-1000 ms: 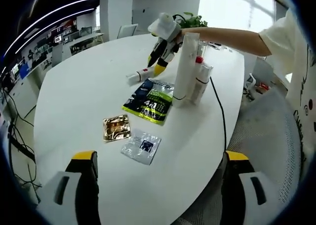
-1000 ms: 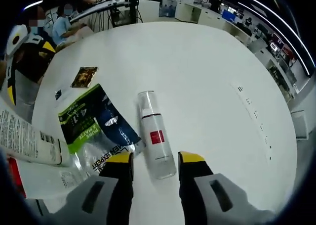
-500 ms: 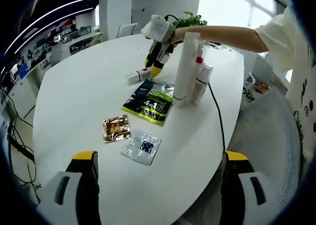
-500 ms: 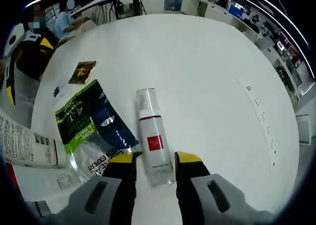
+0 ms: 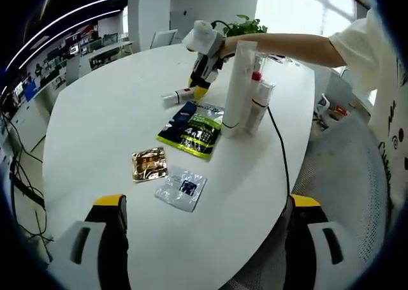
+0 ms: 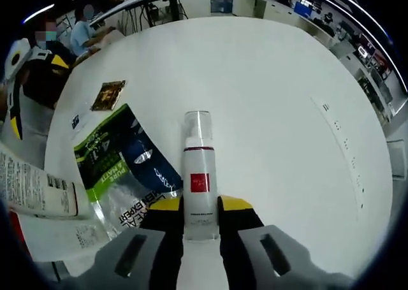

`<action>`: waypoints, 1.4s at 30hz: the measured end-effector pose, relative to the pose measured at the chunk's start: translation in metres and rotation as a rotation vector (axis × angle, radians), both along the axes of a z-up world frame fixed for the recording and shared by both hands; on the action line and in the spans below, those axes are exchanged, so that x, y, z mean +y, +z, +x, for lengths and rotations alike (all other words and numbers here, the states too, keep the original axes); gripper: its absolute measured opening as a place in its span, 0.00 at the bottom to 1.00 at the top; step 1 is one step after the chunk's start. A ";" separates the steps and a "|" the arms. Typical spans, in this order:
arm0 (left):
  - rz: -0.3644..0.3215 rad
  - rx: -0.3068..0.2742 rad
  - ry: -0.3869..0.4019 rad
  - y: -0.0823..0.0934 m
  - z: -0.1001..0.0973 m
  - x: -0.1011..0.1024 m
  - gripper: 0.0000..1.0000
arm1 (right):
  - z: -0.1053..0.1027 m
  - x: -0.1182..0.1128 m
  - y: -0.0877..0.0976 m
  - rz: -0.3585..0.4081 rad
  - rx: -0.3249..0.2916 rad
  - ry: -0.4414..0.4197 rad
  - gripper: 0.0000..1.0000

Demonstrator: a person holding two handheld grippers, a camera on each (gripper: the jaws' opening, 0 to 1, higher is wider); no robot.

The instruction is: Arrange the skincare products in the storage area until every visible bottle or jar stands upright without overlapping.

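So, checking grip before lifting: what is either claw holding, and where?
Right claw grips the lying bottle at its base end; left claw holds nothing.

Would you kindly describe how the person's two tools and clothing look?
Both tools have grey moulded jaws with black pads and yellow tips. The left tool has slotted jaw bodies; so does the right tool. The person wears a pale short sleeve.

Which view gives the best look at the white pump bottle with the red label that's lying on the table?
The right gripper view: the pump bottle lies close and centred, its base between the right gripper's yellow-tipped jaws, red label and clear cap plain. In the left gripper view the bottle is small and far, partly behind that gripper.
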State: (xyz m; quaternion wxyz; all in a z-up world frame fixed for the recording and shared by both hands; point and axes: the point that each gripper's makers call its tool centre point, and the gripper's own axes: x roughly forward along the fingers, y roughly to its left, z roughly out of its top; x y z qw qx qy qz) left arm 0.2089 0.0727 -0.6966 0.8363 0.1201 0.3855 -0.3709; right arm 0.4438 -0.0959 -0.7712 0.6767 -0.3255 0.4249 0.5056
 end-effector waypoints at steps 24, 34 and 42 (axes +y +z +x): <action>0.001 -0.028 -0.021 0.009 -0.003 -0.009 0.96 | -0.016 -0.016 0.016 0.043 -0.043 -0.086 0.18; 0.005 -0.043 -0.030 0.014 -0.005 -0.013 0.96 | -0.021 -0.024 0.033 0.074 -0.089 -0.100 0.18; 0.010 -0.053 -0.037 0.017 -0.007 -0.015 0.96 | -0.030 -0.037 0.044 0.091 -0.113 -0.130 0.18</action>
